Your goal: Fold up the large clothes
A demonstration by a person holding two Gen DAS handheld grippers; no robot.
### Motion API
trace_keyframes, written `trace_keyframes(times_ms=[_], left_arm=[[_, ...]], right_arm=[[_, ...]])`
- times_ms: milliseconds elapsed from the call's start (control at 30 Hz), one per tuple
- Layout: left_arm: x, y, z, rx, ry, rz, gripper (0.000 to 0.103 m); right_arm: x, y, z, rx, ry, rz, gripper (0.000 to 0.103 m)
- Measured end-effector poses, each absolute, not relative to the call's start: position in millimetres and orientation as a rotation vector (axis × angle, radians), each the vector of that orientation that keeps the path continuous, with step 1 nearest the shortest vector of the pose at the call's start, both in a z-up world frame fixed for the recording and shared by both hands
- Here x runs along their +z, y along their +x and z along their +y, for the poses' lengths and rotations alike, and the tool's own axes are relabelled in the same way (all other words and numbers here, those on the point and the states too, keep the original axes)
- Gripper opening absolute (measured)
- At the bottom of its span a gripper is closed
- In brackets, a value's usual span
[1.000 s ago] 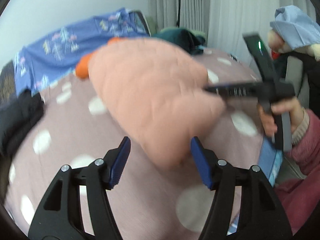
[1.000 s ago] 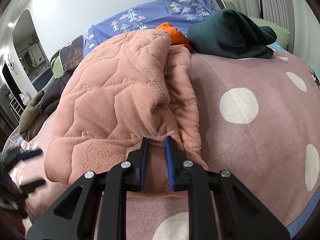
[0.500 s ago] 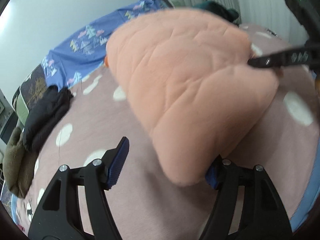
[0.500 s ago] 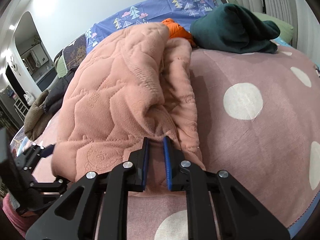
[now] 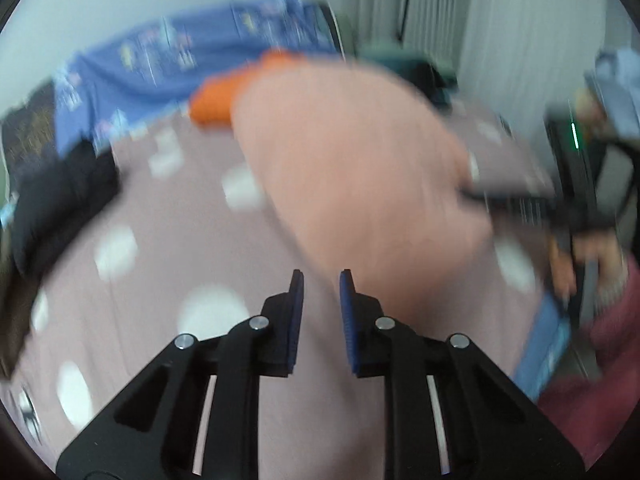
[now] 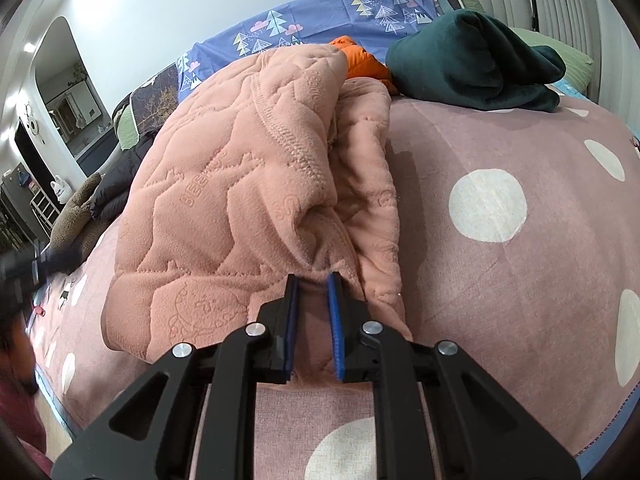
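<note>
Right claw pinching pink quilted garment, left claw narrowly parted, empty, dotted mauve bedspread

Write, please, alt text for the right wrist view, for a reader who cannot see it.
The right hand-held gripper pinches the near edge of a peach quilted garment bunched on a pink bedspread with white dots. Behind it lie an orange item, a dark green garment and a blue tree-print sheet.

Left view motion-blurred; right view sharp, evenly lit; fisheye edges.
</note>
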State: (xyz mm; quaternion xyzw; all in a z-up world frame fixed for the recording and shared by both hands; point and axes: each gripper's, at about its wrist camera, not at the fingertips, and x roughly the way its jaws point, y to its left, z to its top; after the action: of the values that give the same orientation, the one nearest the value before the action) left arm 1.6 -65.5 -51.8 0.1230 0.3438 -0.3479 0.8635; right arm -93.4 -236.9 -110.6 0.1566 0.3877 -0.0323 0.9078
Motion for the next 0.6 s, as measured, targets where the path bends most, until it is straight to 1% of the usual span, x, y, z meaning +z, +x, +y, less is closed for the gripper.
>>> trace_keyframes(times_ms=[67, 167, 200, 267, 333, 400, 500, 600], left_arm=[[-31.9, 21.9, -90.5, -0.745, 0.224, 0.637, 0.018], [-23.2, 54.6, -130.2, -0.752, 0.209, 0.586, 0.018], [-28.2, 65.9, -144.5, -0.737, 0.217, 0.597, 0.018], [-61.0, 98.5, -170.4, -0.717, 0.224, 0.716, 0.019], [-72.4, 104.0, -181.8, -0.699, 0.251, 0.707, 0.019], [-70.0, 93.3, -186.4, -0.683, 0.300, 0.691, 0.017], [-67.8, 90.5, -186.4, -0.683, 0.351, 0.699, 0.016], [-66.3, 105.3, -183.9, -0.703, 0.319, 0.740, 0.016]], right_arm=[[-110.8, -94.1, -236.6, -0.066, 0.323, 0.800, 0.014], [-110.8, -94.8, -235.6, -0.067, 0.325, 0.799, 0.014], [-110.8, -95.1, -234.8, -0.070, 0.321, 0.797, 0.014], [-109.6, -95.1, -232.2, -0.071, 0.300, 0.794, 0.014], [-107.2, -94.4, -227.0, -0.073, 0.257, 0.802, 0.015], [-101.8, -95.2, -223.5, -0.058, 0.216, 0.819, 0.016], [-74.0, -99.6, -217.9, -0.050, 0.164, 0.815, 0.015], [-24.1, -98.8, -210.4, -0.037, 0.159, 0.642, 0.015]])
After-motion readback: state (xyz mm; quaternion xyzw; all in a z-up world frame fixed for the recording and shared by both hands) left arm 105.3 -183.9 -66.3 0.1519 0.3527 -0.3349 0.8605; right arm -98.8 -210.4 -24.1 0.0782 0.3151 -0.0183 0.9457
